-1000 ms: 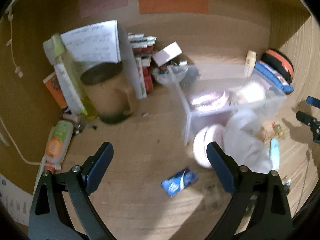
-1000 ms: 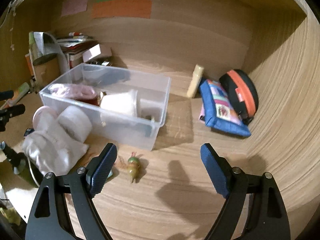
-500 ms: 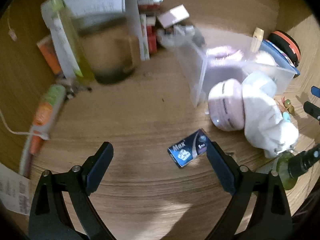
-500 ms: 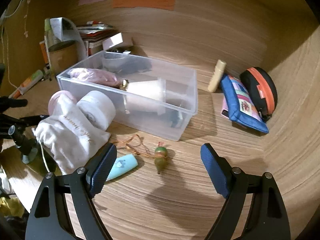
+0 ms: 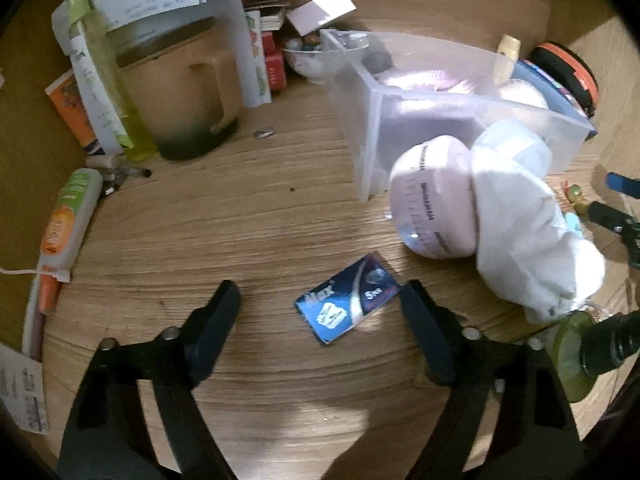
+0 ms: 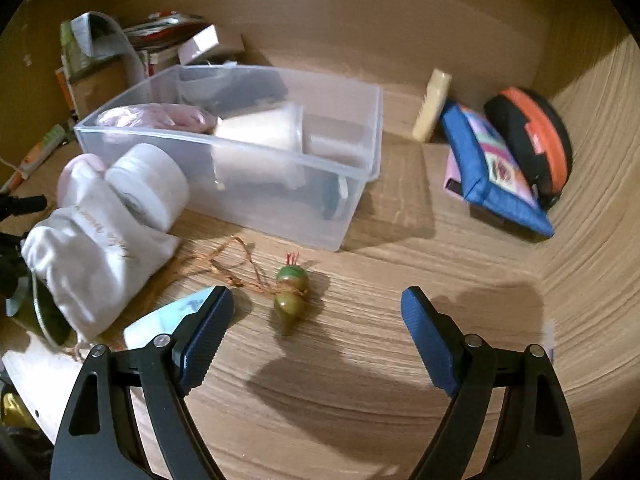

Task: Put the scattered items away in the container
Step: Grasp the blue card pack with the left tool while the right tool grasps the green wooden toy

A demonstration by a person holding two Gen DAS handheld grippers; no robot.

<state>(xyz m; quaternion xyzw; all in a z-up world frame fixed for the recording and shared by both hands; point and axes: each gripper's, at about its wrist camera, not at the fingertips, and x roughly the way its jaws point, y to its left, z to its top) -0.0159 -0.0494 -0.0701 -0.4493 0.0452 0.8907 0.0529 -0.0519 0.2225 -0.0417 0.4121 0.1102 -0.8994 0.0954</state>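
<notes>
Left gripper (image 5: 320,312) jaws closing around the blue packet (image 5: 347,309), not touching yet — right gripper (image 6: 318,314) jaws spread, gourd charm (image 6: 291,293) between them.

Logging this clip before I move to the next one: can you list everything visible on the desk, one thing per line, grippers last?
Clear bin: one, mid-desk, holds some items.
Blue packet: one, flat on the desk between the left jaws.
Green gourd charm: one, corded, ahead of the right jaws.
White pouch: one, left of the charm.
White jar: one, against the bin.
Pink jar: one, beside the pouch.
Blue pouch: one, right of the bin.
Orange-black case: one, far right.
Left gripper: closing, nothing gripped.
Right gripper: open.
</notes>
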